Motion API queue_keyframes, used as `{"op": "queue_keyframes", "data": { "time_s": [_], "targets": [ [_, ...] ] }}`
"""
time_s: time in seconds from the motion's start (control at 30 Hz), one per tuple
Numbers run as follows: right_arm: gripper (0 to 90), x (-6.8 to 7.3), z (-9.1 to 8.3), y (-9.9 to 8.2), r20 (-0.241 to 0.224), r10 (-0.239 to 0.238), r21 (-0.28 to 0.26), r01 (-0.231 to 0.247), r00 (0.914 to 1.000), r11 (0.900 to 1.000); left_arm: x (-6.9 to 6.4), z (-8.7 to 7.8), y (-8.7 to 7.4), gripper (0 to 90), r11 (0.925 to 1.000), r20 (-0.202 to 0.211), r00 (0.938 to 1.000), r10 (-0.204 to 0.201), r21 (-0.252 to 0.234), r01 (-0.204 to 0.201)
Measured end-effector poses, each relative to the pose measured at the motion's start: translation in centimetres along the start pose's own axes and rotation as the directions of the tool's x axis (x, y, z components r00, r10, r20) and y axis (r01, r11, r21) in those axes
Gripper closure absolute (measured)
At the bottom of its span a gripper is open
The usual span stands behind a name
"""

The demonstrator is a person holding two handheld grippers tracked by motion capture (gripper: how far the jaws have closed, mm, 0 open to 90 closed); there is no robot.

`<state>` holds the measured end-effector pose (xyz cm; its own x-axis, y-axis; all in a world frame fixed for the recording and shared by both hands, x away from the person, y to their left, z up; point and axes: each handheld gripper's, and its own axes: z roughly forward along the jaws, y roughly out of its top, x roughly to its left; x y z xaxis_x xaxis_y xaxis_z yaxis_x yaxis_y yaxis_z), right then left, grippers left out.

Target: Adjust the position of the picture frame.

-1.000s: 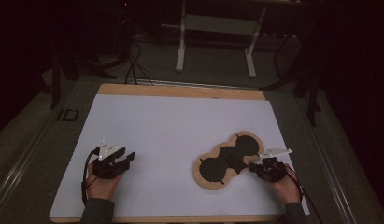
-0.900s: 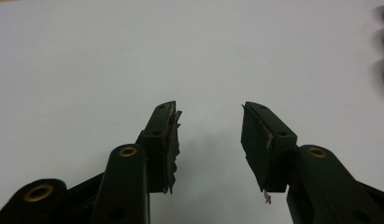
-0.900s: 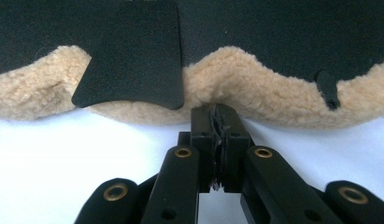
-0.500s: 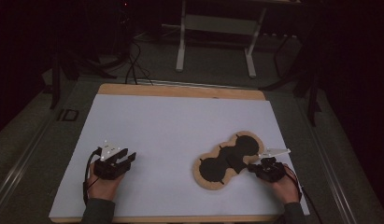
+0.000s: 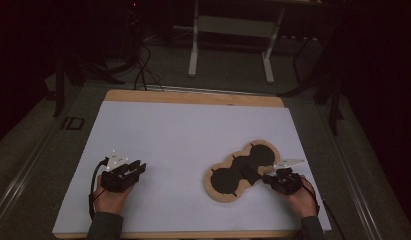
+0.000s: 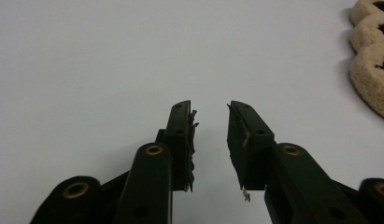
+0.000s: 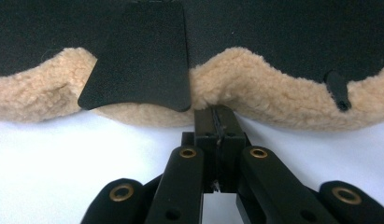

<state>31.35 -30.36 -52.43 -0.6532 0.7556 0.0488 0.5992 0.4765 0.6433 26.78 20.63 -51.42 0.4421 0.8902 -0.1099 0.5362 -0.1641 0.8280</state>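
You will find one mark only: a dark sign (image 5: 72,123) on the grey floor just beside the far left corner of the desk (image 5: 193,97), seen in the high view. It reads roughly as "ID" in blocky outline characters; the dim light leaves that reading uncertain. Nothing else is legible to you here. The white sheet (image 5: 183,135) on the desk carries no print. The fleece-edged pad (image 5: 220,195) bears no label or brand that can be read, in the high view or in either gripper view. Your tongs show brass rivets and screw holes, with no lettering or numbers.
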Motion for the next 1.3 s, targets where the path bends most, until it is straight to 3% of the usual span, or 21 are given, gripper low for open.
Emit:
{"op": "queue_keyframes", "data": {
  "time_s": [0.4, 0.6, 1.3],
  "targets": [
    [89.8, 1.1, 0.8, 0.9, 0.003, -0.021, 0.0, 0.021, 0.9998, 0.9998, -0.2, 0.3, 0.0, 82.1, 0.9996, 0.018, 0.9998, 0.012, 0.025, -0.013],
    [89.8, 1.5, 1.0, 1.1, 0.005, -0.028, -0.001, 0.028, 0.9996, 0.9996, -0.1, 0.4, 0.0, 88.6, 0.9993, 0.008, 0.9999, 0.006, 0.038, -0.006],
    [89.9, 3.0, 2.3, 2.4, 0.003, -0.057, 0.0, 0.057, 0.9984, 0.9984, -0.9, 0.7, 0.2, 88.6, 0.998, 0.018, 0.9996, 0.023, 0.059, -0.024]
  ]
}}
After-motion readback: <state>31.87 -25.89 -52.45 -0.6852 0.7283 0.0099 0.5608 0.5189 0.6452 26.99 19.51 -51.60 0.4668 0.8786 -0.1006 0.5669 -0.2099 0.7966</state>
